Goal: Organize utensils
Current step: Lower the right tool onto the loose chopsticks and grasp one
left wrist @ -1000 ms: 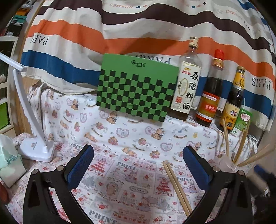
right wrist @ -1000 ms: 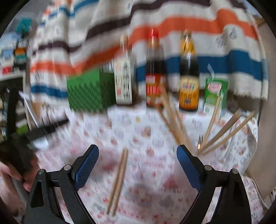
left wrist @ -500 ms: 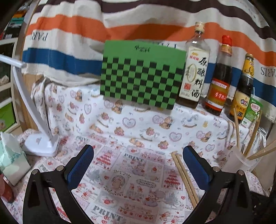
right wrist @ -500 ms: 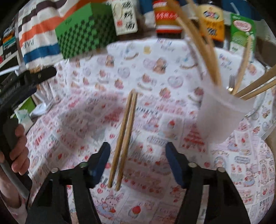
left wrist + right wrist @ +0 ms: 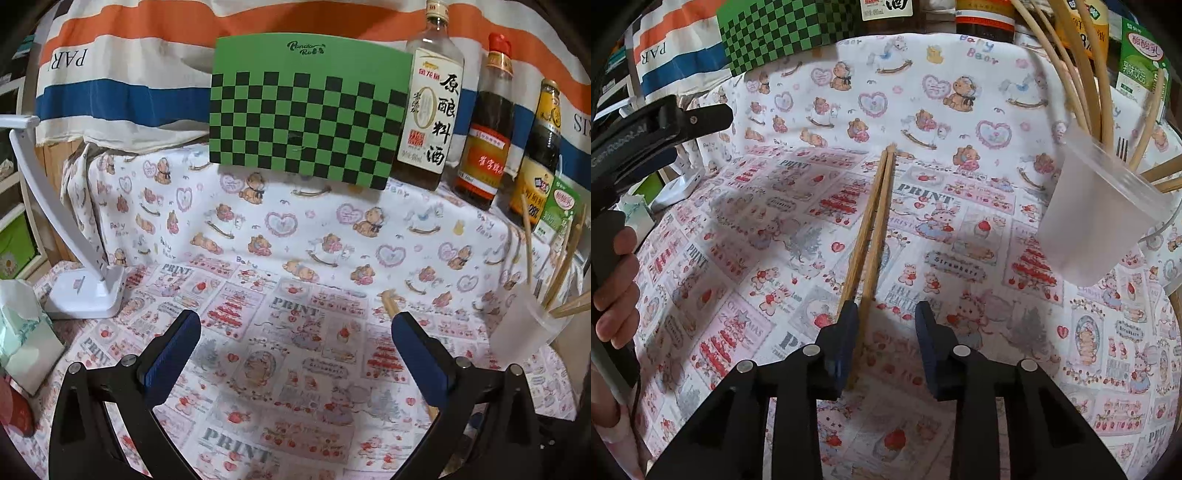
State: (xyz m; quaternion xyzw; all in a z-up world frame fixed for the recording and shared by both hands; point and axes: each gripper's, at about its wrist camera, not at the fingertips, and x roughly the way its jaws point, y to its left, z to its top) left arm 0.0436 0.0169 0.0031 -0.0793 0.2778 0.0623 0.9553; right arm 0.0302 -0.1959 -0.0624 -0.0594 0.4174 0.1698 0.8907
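My right tool (image 5: 884, 334) sits low over the worktop (image 5: 1015, 362), its blue pads part-closed around the near end of a pair of wooden chopsticks (image 5: 875, 225) lying side by side on the printed cloth; the left pad touches them, the right pad stands apart, so nothing is gripped yet. To do this well, I judge I should close squarely on both sticks together, keeping them parallel so neither rolls free, then lift and carry them to the frosted plastic cup (image 5: 1100, 214) at right, which already holds several chopsticks and what looks like a fork, though that part of the view is poor. My left tool (image 5: 295, 332) hangs wide open and empty above the cloth, with only the far tip of the same pair showing beside its right pad. Behind stands a green-and-black checkerboard (image 5: 306, 110) marked "Panda Robo", or something close to it, a cooking-wine bottle (image 5: 428, 110) reading 原酿料酒, two dark sauce bottles (image 5: 487, 136) and a green drink carton (image 5: 557, 210). The backdrop fabric reads "PARIS"; the tablecloth carries "PRINT", "Baby Bear" and "Strawberry". A white desk lamp (image 5: 85, 291) sits at left.
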